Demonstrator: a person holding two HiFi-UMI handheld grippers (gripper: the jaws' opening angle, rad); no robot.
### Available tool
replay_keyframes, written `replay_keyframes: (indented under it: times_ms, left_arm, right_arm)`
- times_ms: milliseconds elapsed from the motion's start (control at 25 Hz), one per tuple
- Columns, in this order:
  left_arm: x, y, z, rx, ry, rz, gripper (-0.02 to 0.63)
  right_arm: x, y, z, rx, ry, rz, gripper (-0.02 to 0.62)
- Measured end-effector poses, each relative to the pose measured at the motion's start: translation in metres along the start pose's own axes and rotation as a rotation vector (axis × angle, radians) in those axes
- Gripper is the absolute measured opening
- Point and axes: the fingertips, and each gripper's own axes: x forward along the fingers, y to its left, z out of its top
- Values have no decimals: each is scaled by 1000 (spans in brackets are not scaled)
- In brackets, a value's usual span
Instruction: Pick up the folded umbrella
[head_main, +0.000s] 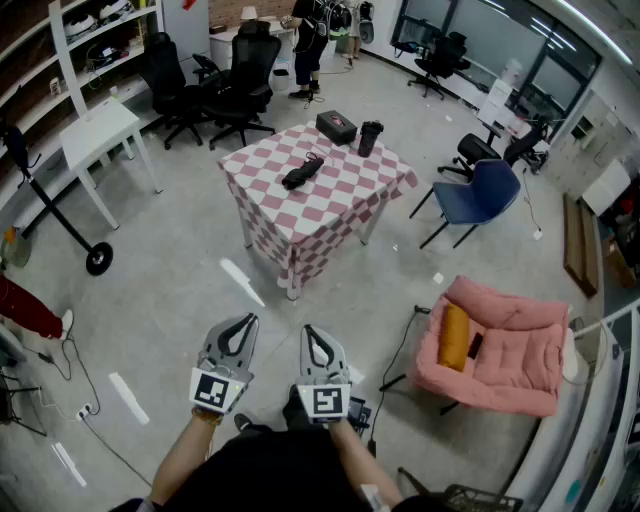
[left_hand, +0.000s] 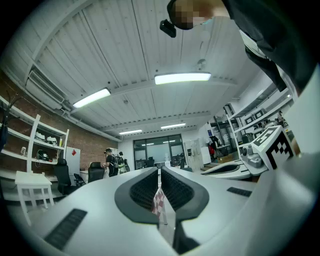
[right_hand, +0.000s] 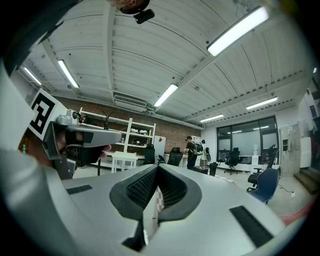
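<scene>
The folded umbrella (head_main: 303, 172), black and slim, lies on a table draped in a red-and-white checked cloth (head_main: 345, 195) well ahead of me. Both grippers hang low over the floor, far short of the table. In the head view my left gripper (head_main: 239, 324) and right gripper (head_main: 315, 333) sit side by side, each shut with nothing held. In the left gripper view the jaws (left_hand: 159, 170) meet at the tip, with a sliver of checked cloth seen beyond them. In the right gripper view the jaws (right_hand: 157, 167) also meet.
A black box (head_main: 336, 127) and a black cup (head_main: 370, 137) stand on the table's far side. A pink armchair (head_main: 505, 350) is at the right, a blue chair (head_main: 482, 195) beyond it. Black office chairs (head_main: 235, 85) and a white side table (head_main: 100, 128) stand at the left. A person (head_main: 310, 40) stands far back.
</scene>
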Motion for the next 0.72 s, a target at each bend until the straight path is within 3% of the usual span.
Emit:
replay_keyframes:
  times_ms: [160,400,720]
  left_arm:
    - [11,2,-4,0,2,-2,28]
    - [39,0,-13,2,24,-1,28]
    - [91,-8,-28,-1,49,24,28]
  right_arm:
    - [12,2,-8,7,22,87,17]
    - [24,-23,-9,-71,25,28,17]
    - [49,-67,-17,-10,21,41,17]
